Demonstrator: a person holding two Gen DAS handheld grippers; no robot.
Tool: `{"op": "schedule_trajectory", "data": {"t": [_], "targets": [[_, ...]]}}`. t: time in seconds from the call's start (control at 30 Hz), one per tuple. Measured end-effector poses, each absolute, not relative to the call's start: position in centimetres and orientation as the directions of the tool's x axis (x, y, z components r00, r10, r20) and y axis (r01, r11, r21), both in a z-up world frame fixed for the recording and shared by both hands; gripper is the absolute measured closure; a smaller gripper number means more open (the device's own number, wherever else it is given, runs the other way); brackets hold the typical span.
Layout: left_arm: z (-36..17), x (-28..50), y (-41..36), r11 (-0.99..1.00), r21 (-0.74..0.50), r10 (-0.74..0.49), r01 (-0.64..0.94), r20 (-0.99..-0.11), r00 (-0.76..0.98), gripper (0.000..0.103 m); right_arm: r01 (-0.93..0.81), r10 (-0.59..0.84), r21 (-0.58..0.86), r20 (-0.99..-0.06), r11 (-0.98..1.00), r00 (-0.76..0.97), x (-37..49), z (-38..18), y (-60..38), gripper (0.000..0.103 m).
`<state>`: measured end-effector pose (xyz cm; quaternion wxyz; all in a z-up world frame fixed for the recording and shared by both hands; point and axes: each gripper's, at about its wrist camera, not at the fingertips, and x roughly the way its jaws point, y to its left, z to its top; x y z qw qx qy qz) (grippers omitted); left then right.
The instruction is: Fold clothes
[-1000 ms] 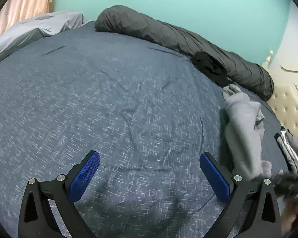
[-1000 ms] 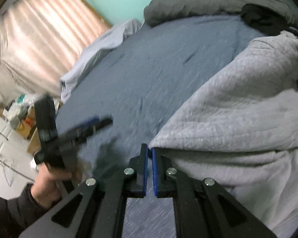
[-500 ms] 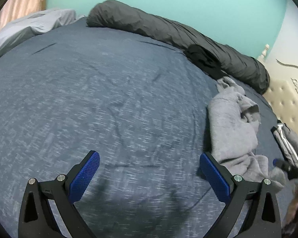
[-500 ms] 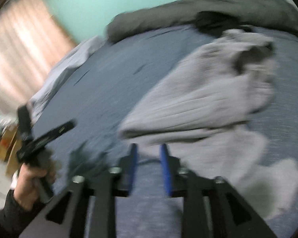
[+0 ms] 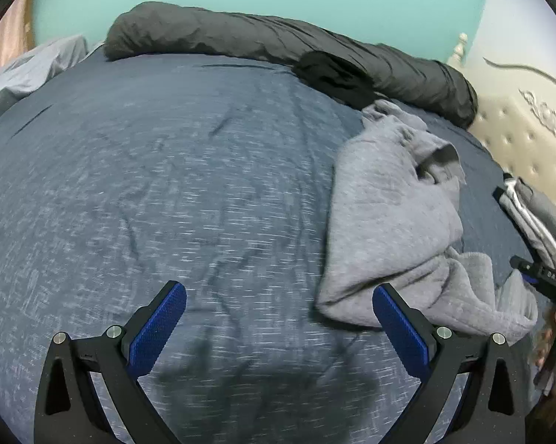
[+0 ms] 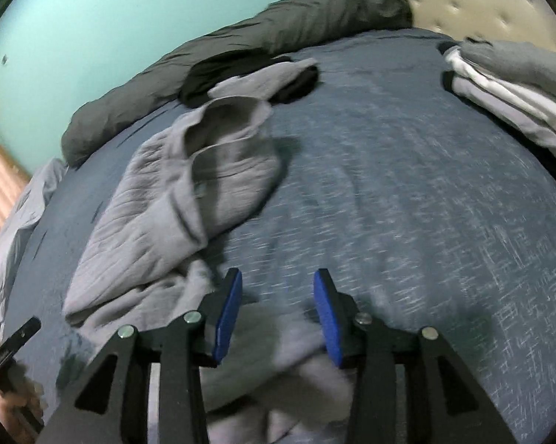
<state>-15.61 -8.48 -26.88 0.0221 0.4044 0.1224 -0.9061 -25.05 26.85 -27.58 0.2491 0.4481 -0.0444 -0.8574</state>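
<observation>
A crumpled grey garment lies on the blue bedspread, right of centre in the left wrist view. My left gripper is open above the bedspread, its right finger beside the garment's near corner. In the right wrist view the same grey garment stretches from upper middle to the bottom, part of it under my right gripper. That gripper is open with nothing between its pads. The right gripper's tip shows at the right edge of the left wrist view.
A dark grey rolled duvet runs along the far side by the teal wall, with a black garment against it. Folded grey and white clothes sit near the beige tufted headboard. A light grey sheet lies far left.
My right gripper went from shut on the grey garment's edge to open, and the garment dropped onto the bed. The left gripper stayed open and swung right toward the garment.
</observation>
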Motion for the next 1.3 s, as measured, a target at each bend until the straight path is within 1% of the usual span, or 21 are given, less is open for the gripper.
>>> {"op": "schedule_trajectory", "data": {"t": [0.1,0.27,0.4,0.47,0.53,0.73,0.83,1.13,1.27,1.3], "targets": [[-26.7,-16.3,-6.9,-0.974,-0.198,0.077,0.106,-0.739,-0.669,0.0,0.366,-0.456,0.297,-0.736,-0.882,-0.501,-25.6,-28.2,28.0,0.061],[-26.3,-17.9,-4.1,-0.98,-0.191,0.108,0.055,-0.745,-0.658,0.0,0.285,-0.449,0.348,-0.72,-0.893,-0.529,-26.8,-30.0,30.2,0.058],[-25.9,-19.8,-1.7,-0.982,-0.19,0.134,0.018,-0.754,-0.643,0.0,0.267,-0.47,0.387,-0.729,-0.883,-0.498,-27.7,-31.0,30.8,0.057],[-25.3,-21.2,-0.1,-0.982,-0.186,0.154,-0.018,-0.752,-0.641,0.0,0.27,-0.481,0.399,-0.715,-0.876,-0.507,-28.0,-30.9,31.2,0.056],[-24.5,-22.7,1.7,-0.982,-0.179,0.174,-0.057,-0.75,-0.638,0.0,0.253,-0.493,0.424,-0.707,-0.869,-0.507,-28.3,-31.2,31.7,0.051],[-22.6,-28.4,7.8,-0.976,-0.12,0.209,-0.182,-0.764,-0.611,0.0,0.226,-0.515,0.469,-0.696,-0.854,-0.501,-28.8,-32.1,33.1,0.05],[-22.9,-31.1,10.2,-0.973,-0.089,0.199,-0.213,-0.79,-0.58,0.0,0.218,-0.521,0.482,-0.689,-0.849,-0.503,-29.3,-32.3,33.7,0.049],[-25.8,-37.2,14.4,-0.97,-0.038,0.158,-0.241,-0.852,-0.499,0.001,0.218,-0.55,0.516,-0.675,-0.828,-0.491,-30.5,-32.6,34.1,0.049],[-26.6,-38.3,14.8,-0.973,-0.027,0.14,-0.23,-0.861,-0.489,0.001,0.224,-0.565,0.531,-0.664,-0.817,-0.49,-30.7,-32.5,34.1,0.049],[-26.6,-38.5,14.9,-0.973,-0.024,0.137,-0.23,-0.861,-0.489,0.002,0.222,-0.567,0.535,-0.662,-0.815,-0.49,-30.7,-32.5,34.2,0.049]]}}
